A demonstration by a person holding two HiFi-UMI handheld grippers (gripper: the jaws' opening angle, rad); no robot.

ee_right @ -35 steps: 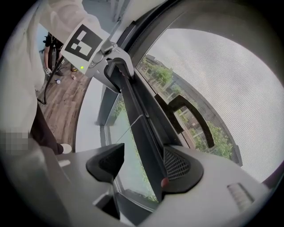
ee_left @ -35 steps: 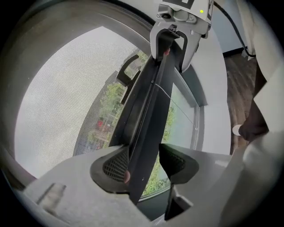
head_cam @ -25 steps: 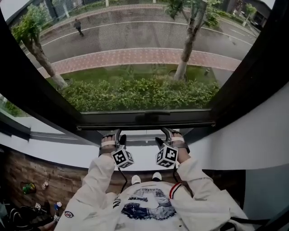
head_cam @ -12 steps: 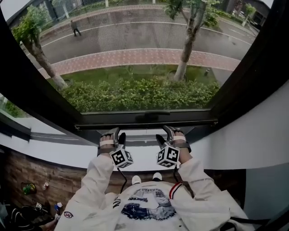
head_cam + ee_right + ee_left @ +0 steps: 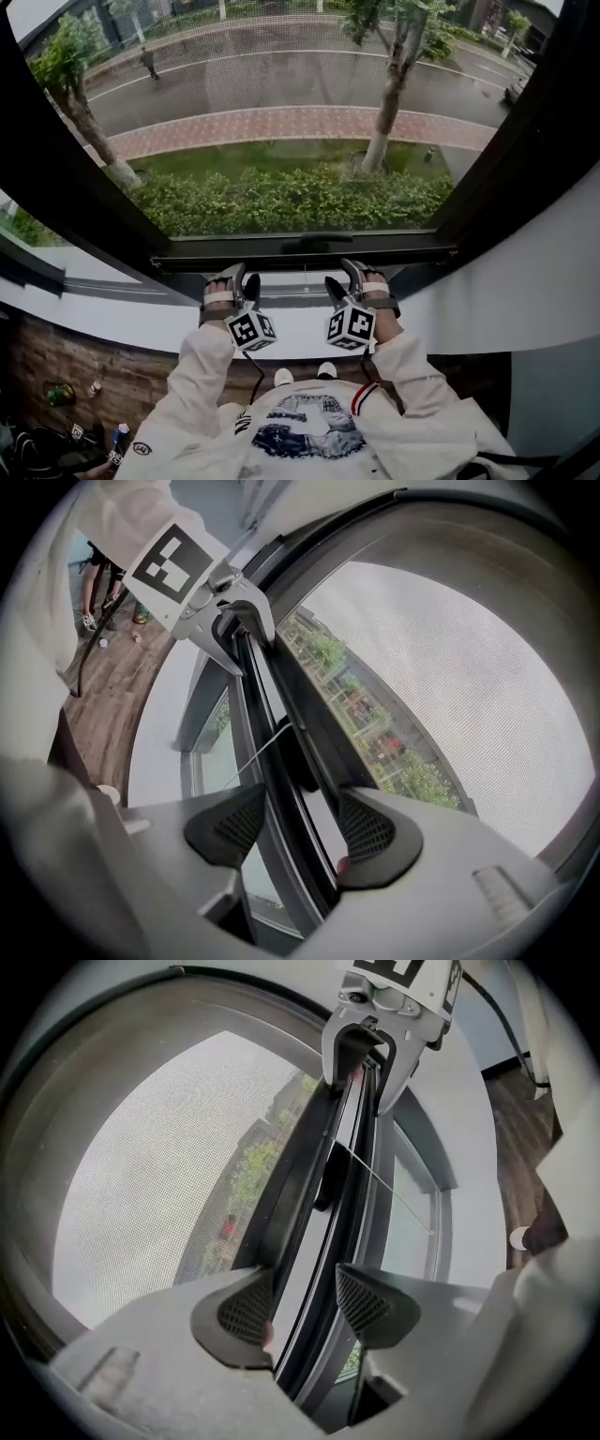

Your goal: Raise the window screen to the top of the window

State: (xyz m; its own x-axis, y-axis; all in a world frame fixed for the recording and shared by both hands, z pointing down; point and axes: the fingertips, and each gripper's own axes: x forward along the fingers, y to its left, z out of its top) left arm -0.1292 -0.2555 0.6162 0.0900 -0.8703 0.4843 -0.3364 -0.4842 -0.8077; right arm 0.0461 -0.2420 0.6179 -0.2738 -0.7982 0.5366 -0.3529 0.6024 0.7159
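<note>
The window screen's grey mesh covers the pane, and its dark bottom bar runs level just above the sill. My left gripper and right gripper sit side by side on that bar, either side of its middle handle. In the left gripper view the bar passes between my left gripper's pads, which close on it, with the mesh beside it. The right gripper clamps the bar the same way. Each gripper view shows the other gripper further along the bar.
Dark window frame posts slant in at both sides. A white sill lies below the bar. A thin cord hangs by the glass. Small items sit on the wooden floor at lower left. Outside are a hedge, trees and a road.
The bottom bar has risen a little, and both grippers have gone up with it while keeping their hold. A person on the road outside has walked further left.
</note>
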